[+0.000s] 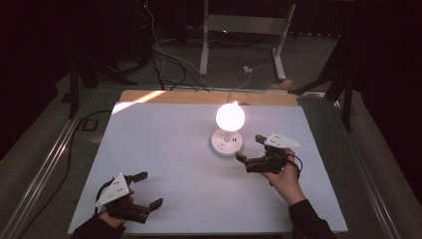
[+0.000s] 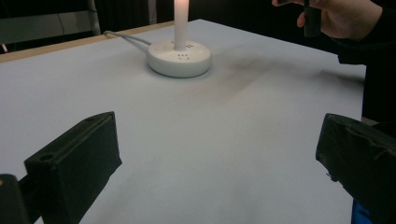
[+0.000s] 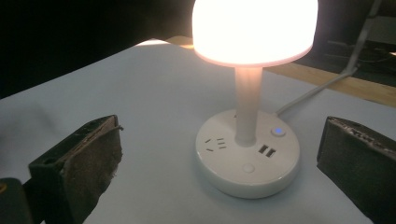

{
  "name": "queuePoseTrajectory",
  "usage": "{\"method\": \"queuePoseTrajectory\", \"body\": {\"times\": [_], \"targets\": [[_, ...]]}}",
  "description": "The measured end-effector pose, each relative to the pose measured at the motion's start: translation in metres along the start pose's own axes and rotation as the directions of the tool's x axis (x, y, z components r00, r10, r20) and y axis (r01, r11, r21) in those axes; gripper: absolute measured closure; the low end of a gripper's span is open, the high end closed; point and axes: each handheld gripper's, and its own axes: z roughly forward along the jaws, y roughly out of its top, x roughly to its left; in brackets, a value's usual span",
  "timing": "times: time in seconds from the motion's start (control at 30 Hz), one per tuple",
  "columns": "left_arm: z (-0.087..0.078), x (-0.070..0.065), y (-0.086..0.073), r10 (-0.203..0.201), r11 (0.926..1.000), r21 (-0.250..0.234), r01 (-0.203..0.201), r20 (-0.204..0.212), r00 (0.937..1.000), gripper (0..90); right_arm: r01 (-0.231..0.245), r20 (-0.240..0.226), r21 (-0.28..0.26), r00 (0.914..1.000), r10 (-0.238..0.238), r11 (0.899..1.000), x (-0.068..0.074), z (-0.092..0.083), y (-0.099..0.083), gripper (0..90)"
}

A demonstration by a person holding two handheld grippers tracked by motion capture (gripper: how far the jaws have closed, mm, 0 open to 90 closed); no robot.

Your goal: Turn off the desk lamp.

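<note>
Table (image 1: 164, 164): a wide pale sheet covers it, with a strip of bare wood along the far edge; dark floor and cables lie beyond.
Lamp (image 1: 230, 117): it stands right of centre toward the far side of the table, lit, with its round shade glowing bright on a slim white stem. In the right gripper view the shade (image 3: 254, 28) sits directly above the stem (image 3: 247, 105).
Lamp base (image 1: 227, 142): a round white puck that rests flat on the sheet. Its top carries a socket, two USB slots, a round button (image 3: 249, 168) and a small blue light (image 3: 278, 131). A pale cord (image 3: 310, 95) runs from it toward the far edge.
Right gripper (image 1: 250, 149): held in the person's right hand (image 1: 284, 178), it lies just right of the lamp base and points at it. Its jaws stand wide apart, close to the base but not touching it. In its own view the base sits between the two black jaws, farther off, with a clear gap on both sides.
Left gripper (image 1: 149, 189): held low at the near left corner of the table, well apart from the lamp. Its jaws are spread wide with only bare sheet between them. Its own view looks across the table to the lamp base (image 2: 179, 57) and the other hand (image 2: 348, 18).
</note>
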Motion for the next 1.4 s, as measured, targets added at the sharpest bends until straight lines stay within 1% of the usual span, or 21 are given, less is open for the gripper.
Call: {"method": "queuePoseTrajectory", "body": {"times": [0.03, 0.1, 0.13, 0.23, 0.3, 0.4, 0.43, 0.53, 0.57, 0.6, 0.63, 0.7, 0.87, 0.93, 1.03, 1.13, 1.4], "targets": [[0.000, 0.000, 0.000, -0.001, 1.0000, -0.001, 0.001, 0.001, 1.0000, 0.4, -0.001, -0.001, 0.004, 1.0000, 0.001, 1.000, 0.000, 0.002, 0.000, 0.0], [0.000, 0.000, 0.000, -0.003, 1.0000, -0.005, 0.003, 0.001, 1.0000, 0.4, 0.004, 0.012, 0.001, 0.9999, -0.004, 1.000, 0.000, 0.004, 0.000, 5.0], [0.000, 0.000, 0.000, -0.003, 1.0000, -0.004, 0.003, 0.001, 1.0000, 0.4, 0.006, 0.014, 0.006, 0.9999, -0.006, 1.000, 0.000, 0.006, 0.000, 5.2], [0.000, 0.000, 0.000, -0.003, 1.0000, -0.002, 0.003, 0.001, 1.0000, 0.4, 0.019, 0.044, 0.012, 0.9988, -0.019, 1.000, 0.002, 0.011, 0.000, 13.5], [-0.001, 0.001, 0.000, -0.008, 1.0000, -0.005, 0.008, 0.001, 1.0000, 0.4, 0.021, 0.049, 0.020, 0.9985, -0.022, 1.000, 0.002, 0.015, 0.000, 17.1], [-0.001, 0.001, 0.000, -0.008, 1.0000, -0.005, 0.008, -0.001, 1.0000, 0.4, 0.007, 0.050, 0.027, 0.9987, -0.009, 1.000, 0.003, 0.019, 0.001, 26.2], [-0.001, 0.001, 0.000, -0.008, 1.0000, -0.004, 0.008, 0.000, 1.0000, 0.4, -0.003, 0.047, 0.031, 0.9989, 0.002, 1.000, 0.003, 0.020, 0.002, 27.9], [-0.001, 0.001, 0.000, -0.008, 1.0000, -0.005, 0.008, 0.001, 1.0000, 0.4, -0.018, 0.053, 0.036, 0.9985, 0.016, 0.999, 0.003, 0.024, 0.004, 40.2], [-0.001, 0.001, 0.000, -0.008, 1.0000, -0.005, 0.008, 0.001, 1.0000, 0.4, -0.014, 0.060, 0.041, 0.9981, 0.011, 0.999, 0.003, 0.026, 0.004, 43.2], [-0.001, 0.001, 0.000, -0.008, 1.0000, -0.005, 0.008, 0.001, 1.0000, 0.4, -0.013, 0.063, 0.048, 0.9980, 0.010, 0.999, 0.003, 0.027, 0.004, 49.5], [-0.001, 0.001, 0.000, -0.008, 1.0000, -0.004, 0.008, 0.001, 1.0000, 0.4, -0.017, 0.071, 0.057, 0.9974, 0.013, 0.998, 0.002, 0.028, 0.004, 53.6], [-0.001, 0.001, 0.000, -0.009, 0.9999, -0.007, 0.009, -0.001, 1.0000, 0.4, -0.011, 0.084, 0.070, 0.9965, 0.005, 0.997, 0.001, 0.031, 0.004, 60.2], [-0.001, 0.001, 0.000, -0.007, 1.0000, -0.007, 0.007, 0.000, 1.0000, 0.4, -0.002, 0.118, 0.079, 0.9930, -0.007, 0.997, -0.003, 0.037, 0.003, 69.3], [-0.001, 0.001, 0.000, -0.009, 0.9999, -0.006, 0.009, 0.000, 1.0000, 0.4, -0.005, 0.128, 0.088, 0.9917, -0.006, 0.996, -0.004, 0.039, 0.003, 75.8], [-0.001, 0.001, 0.000, -0.007, 0.9999, -0.007, 0.007, 0.000, 1.0000, 0.4, -0.014, 0.134, 0.104, 0.9909, 0.000, 0.994, -0.005, 0.043, 0.003, 83.2], [-0.002, 0.001, 0.000, -0.008, 0.9999, -0.006, 0.008, -0.001, 1.0000, 0.4, -0.014, 0.146, 0.122, 0.9892, -0.004, 0.992, -0.007, 0.048, 0.002, 88.6], [-0.001, 0.001, 0.000, -0.007, 1.0000, -0.005, 0.007, 0.001, 1.0000, 0.4, -0.026, 0.166, 0.165, 0.9861, -0.002, 0.986, -0.012, 0.058, -0.006, 89.6]]}}
